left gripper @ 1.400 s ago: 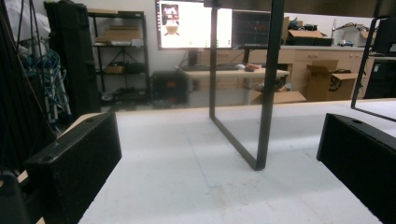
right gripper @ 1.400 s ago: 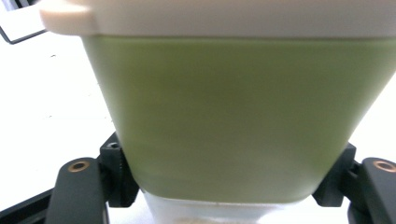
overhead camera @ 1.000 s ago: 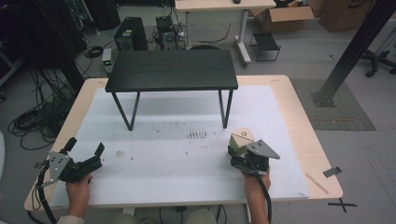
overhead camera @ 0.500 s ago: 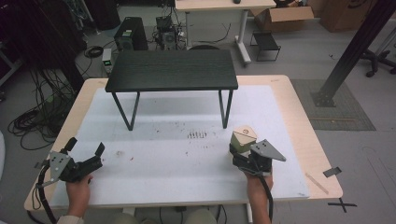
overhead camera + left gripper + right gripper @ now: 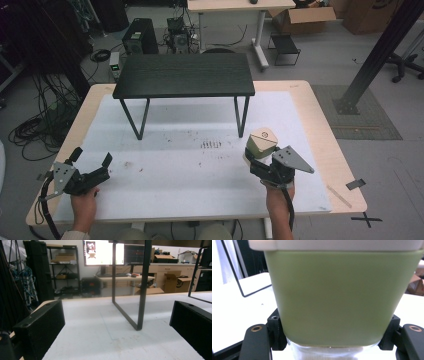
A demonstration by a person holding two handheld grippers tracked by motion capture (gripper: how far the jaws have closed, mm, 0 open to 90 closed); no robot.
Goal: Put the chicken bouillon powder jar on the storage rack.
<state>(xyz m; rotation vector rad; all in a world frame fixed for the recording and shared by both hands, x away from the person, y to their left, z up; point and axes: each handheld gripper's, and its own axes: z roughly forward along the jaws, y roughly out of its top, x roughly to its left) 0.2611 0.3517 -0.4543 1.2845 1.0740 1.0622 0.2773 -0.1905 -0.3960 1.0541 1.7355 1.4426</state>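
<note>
Green box [image 5: 262,143] has risen off the mat, clamped in the right gripper [image 5: 256,159].

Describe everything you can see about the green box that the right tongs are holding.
The green box is a small squarish container with olive-green, matte, plastic-looking sides and a pale beige lid bearing a faint round mark. Its corners are rounded and the lid is on. It sits tilted, clamped low on its sides by the right tongs, over the table's white mat.
</note>
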